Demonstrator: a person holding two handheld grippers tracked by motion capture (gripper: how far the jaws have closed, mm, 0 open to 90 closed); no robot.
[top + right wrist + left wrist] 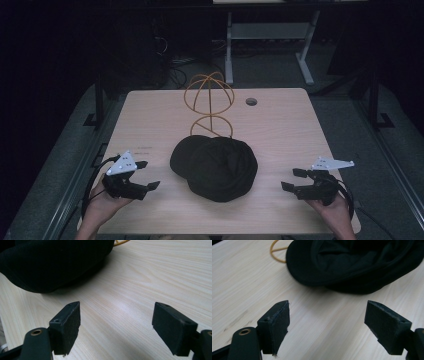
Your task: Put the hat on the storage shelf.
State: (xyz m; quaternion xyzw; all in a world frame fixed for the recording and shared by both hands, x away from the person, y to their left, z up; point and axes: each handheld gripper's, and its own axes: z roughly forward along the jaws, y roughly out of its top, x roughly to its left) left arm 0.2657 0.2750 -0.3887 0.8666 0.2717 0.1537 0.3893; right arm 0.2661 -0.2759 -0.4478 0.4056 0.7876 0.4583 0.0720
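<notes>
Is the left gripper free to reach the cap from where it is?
Probably yes: the left gripper is open, aimed at the cap, with bare table between them.

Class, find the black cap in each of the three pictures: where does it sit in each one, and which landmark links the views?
High view: black cap at table centre, between the two grippers.
Left gripper view: cap across the top, centre to right.
Right gripper view: cap in the upper left.
Shared landmark: the orange wire stand behind the cap.
</notes>
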